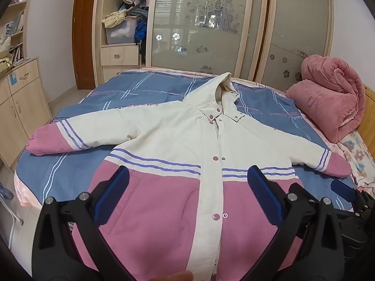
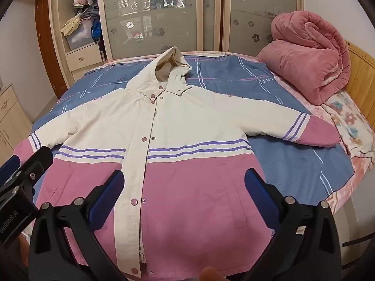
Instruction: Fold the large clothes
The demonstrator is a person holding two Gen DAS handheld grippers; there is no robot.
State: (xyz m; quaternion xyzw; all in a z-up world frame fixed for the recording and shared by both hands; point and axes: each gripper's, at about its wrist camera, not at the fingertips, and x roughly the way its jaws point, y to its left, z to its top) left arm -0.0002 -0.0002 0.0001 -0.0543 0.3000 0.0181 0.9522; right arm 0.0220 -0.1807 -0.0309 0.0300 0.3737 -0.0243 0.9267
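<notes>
A cream and pink hooded jacket (image 1: 178, 140) lies front up and spread flat on the bed, sleeves out to both sides, hood pointing to the far side; it also shows in the right wrist view (image 2: 187, 121). My left gripper (image 1: 187, 187) is open, hovering above the jacket's lower pink part near the hem, holding nothing. My right gripper (image 2: 184, 187) is open too, above the pink lower front to the right of the snap placket. The right gripper's blue pads (image 1: 342, 190) show at the left view's right edge. The left gripper's body (image 2: 25, 175) shows at the right view's left edge.
The bed (image 1: 131, 93) has a blue striped sheet. A rolled pink quilt (image 1: 332, 100) lies at the far right by the wooden headboard (image 2: 361, 77). A wardrobe with frosted sliding doors (image 1: 199, 23) stands behind the bed. A wooden cabinet (image 1: 18, 107) stands left of the bed.
</notes>
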